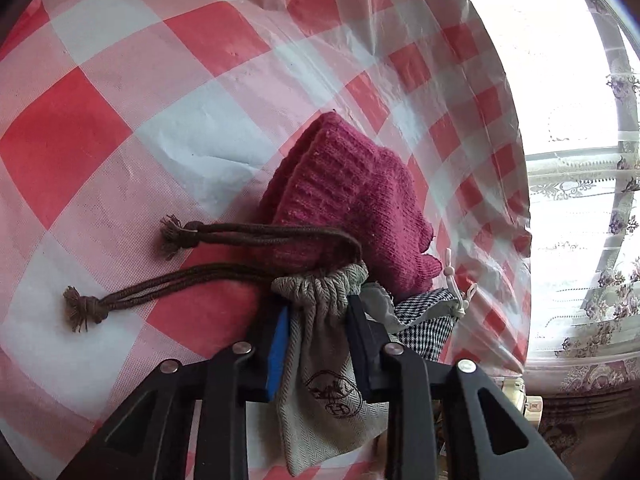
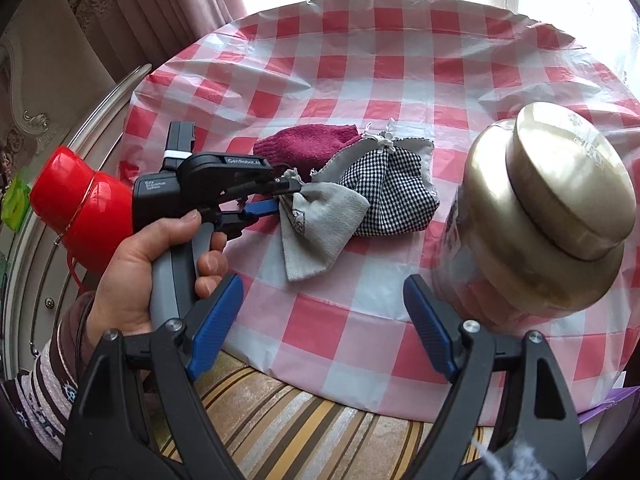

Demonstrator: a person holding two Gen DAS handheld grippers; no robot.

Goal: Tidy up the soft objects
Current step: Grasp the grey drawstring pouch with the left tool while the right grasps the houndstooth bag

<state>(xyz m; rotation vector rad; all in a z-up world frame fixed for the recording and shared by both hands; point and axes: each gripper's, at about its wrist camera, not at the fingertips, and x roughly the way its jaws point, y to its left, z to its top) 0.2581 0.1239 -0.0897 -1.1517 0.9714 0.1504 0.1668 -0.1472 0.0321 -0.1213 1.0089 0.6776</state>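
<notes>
Left gripper (image 1: 316, 320) clamps the grey drawstring pouch (image 1: 320, 376) below its gathered neck | right gripper (image 2: 320, 320) spread wide, holding nothing | maroon glove (image 1: 344, 196) touching checked pouch (image 2: 392, 196)

Grey herringbone drawstring pouch (image 1: 320, 392), mouth cinched into gathers, printed emblem on its side, pinched just below the gathers between the left tool (image 1: 318, 340) pads. Two brown cords (image 1: 224, 236) trailing from the mouth, knotted and frayed at the ends. Behind the pouch and touching it: magenta knitted glove (image 1: 352, 196), lying flat, ribbed cuff pointing away. Just right of the pouch, partly tucked under it: black-and-white houndstooth bag (image 2: 390, 196) with grey lining and white cord.
</notes>
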